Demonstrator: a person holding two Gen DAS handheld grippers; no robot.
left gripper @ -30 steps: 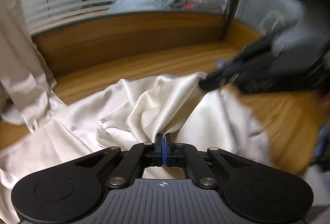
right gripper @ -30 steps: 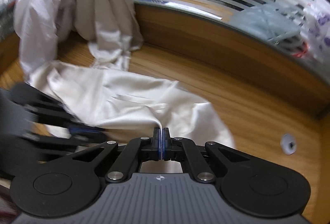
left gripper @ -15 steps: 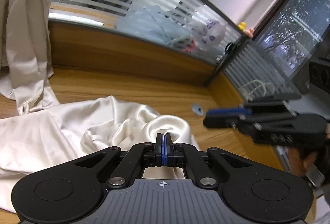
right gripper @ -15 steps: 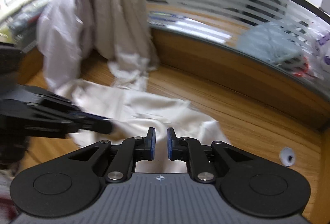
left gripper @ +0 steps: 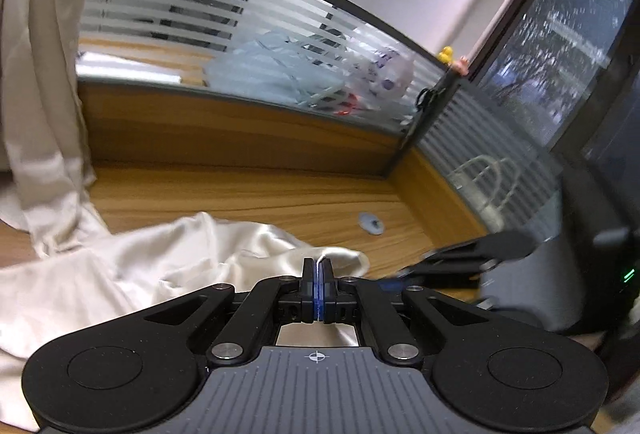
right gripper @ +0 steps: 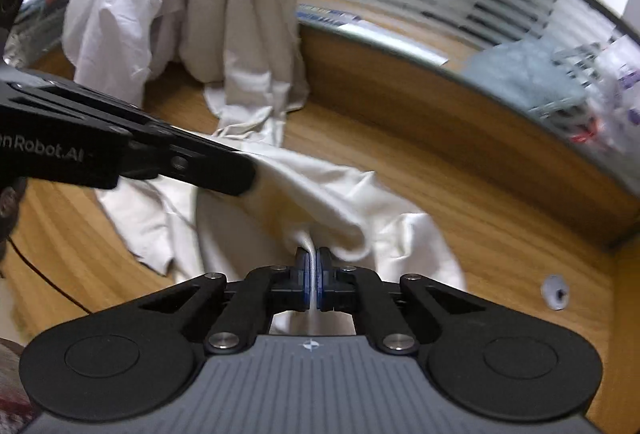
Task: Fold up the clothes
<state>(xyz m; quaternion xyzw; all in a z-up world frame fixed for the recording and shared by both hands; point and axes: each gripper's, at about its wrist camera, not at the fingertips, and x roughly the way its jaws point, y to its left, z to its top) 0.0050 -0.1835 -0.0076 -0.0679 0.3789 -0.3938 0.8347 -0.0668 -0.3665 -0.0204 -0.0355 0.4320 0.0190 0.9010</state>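
A cream satin garment (left gripper: 120, 274) lies crumpled on the wooden desk (left gripper: 260, 194). My left gripper (left gripper: 318, 268) is shut on a raised fold of it near its right end. In the right wrist view, my right gripper (right gripper: 312, 260) is shut on another bunched fold of the same garment (right gripper: 340, 194). The left gripper (right gripper: 242, 176) reaches in from the left there, its tip on the cloth a short way from mine. The right gripper (left gripper: 408, 272) shows blurred at the right of the left wrist view. The cloth between the two is lifted off the desk.
Cream and white garments (right gripper: 240, 14) hang over the frosted glass partition (left gripper: 180, 14) at the back left. A grey cable grommet (right gripper: 555, 292) sits in the desk at the right. A dark box with a green light (left gripper: 600, 254) stands at the far right.
The right gripper, open half a second ago, has shut on a fold of the garment. The left gripper has kept its hold and moved right, and the cloth is now raised between them.
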